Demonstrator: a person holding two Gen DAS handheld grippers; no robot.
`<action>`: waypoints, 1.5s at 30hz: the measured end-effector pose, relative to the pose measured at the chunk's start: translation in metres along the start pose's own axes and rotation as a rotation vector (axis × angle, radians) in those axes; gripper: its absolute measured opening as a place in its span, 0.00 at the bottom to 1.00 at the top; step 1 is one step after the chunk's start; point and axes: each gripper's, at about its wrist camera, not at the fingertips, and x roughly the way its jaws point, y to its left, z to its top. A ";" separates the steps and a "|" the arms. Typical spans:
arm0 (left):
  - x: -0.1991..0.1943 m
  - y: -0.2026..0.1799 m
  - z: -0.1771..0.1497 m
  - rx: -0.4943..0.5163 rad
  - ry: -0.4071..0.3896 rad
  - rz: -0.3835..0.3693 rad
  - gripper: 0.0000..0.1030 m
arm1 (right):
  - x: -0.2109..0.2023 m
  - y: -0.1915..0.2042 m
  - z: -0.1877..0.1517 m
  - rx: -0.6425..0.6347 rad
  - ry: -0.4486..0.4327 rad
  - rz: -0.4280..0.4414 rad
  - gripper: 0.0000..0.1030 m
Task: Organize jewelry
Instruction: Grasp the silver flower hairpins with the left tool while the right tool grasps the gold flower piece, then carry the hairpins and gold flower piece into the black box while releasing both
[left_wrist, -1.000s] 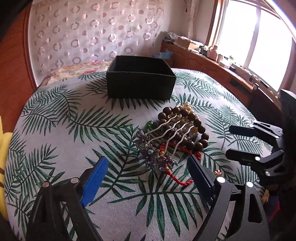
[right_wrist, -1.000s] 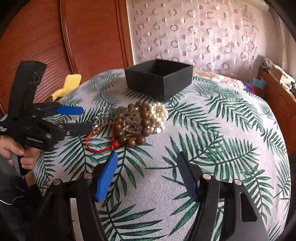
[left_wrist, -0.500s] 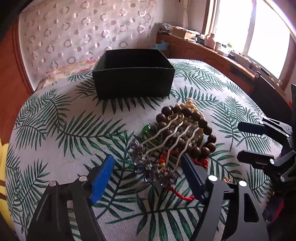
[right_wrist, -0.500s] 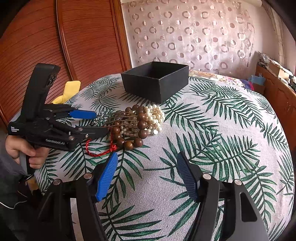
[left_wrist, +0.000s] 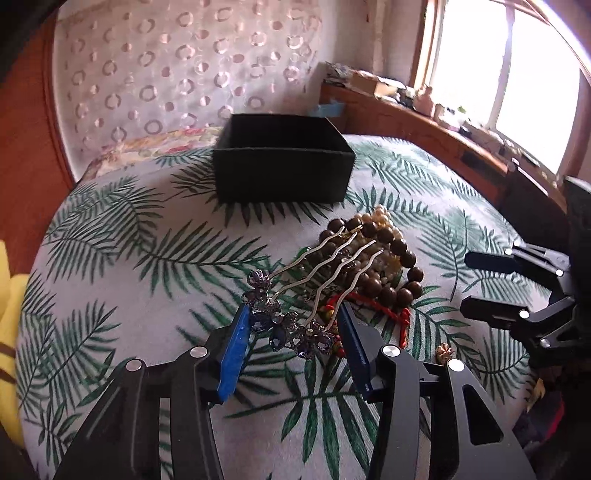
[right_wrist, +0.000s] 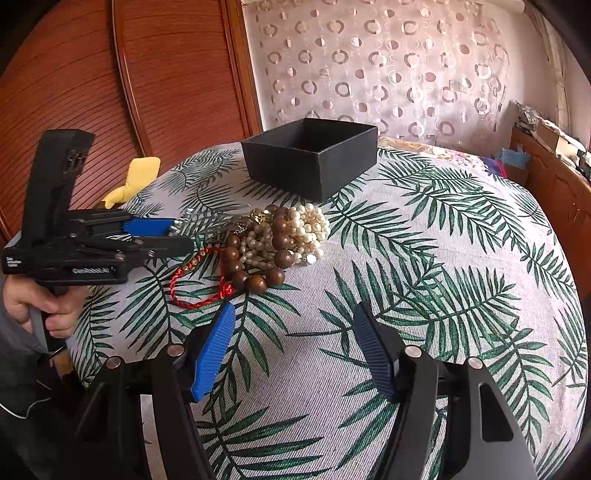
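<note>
Now the left gripper (left_wrist: 291, 332) has its blue pads on either side of the flowered head of the hair comb (left_wrist: 295, 325), narrowed around it, though firm contact is unclear. Its prongs rest on the wooden bead bracelet (left_wrist: 391, 266) and pearl strand (right_wrist: 306, 229), near the black box (left_wrist: 282, 162). At right, the right gripper (right_wrist: 295, 343) hangs wide apart above the palm-print cloth (right_wrist: 443, 258).
</note>
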 end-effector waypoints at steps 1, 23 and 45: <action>-0.004 0.001 0.000 -0.013 -0.012 -0.002 0.44 | 0.000 0.001 0.000 -0.004 0.003 -0.003 0.67; -0.060 0.018 -0.016 -0.071 -0.133 0.012 0.45 | 0.014 0.066 -0.009 -0.198 0.119 -0.010 0.31; -0.046 0.014 0.050 -0.011 -0.192 0.036 0.45 | -0.001 0.012 0.081 -0.174 -0.052 -0.050 0.16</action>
